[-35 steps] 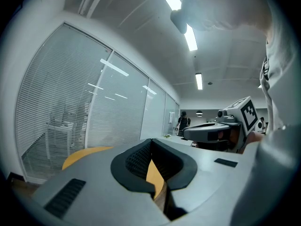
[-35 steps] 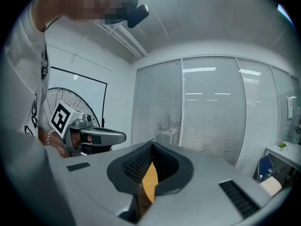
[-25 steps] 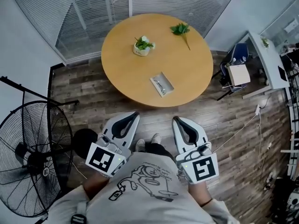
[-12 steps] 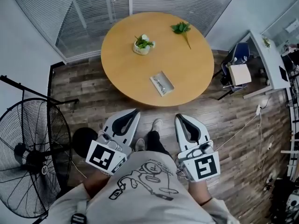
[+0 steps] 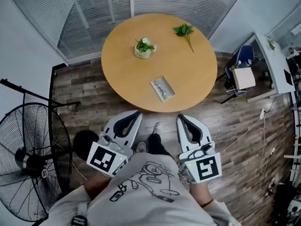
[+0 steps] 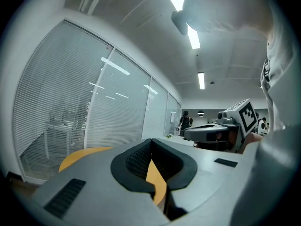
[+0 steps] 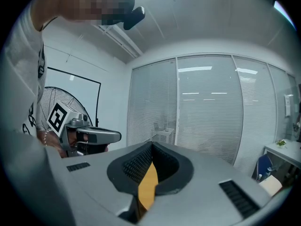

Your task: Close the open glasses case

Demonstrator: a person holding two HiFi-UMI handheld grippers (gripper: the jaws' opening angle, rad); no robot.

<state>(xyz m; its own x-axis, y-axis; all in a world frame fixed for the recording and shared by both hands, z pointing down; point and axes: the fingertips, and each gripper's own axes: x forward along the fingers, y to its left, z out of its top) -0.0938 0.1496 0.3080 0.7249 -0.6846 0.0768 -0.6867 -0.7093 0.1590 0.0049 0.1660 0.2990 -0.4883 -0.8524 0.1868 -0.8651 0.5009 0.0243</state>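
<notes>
one open glasses case [image 5: 162, 88] lies on the round wooden table [image 5: 122, 69], near the edge closest to the person, with something thin and dark inside it. farther back on the table stand a small potted plant [image 5: 143, 46] and a leafy sprig [image 5: 184, 30]. the left gripper [image 5: 135, 115] and right gripper [image 5: 180, 118] hang over the plank floor, short of the table, each with jaw tips together and nothing between. a standing fan [image 5: 28, 159] is at the left.
</notes>
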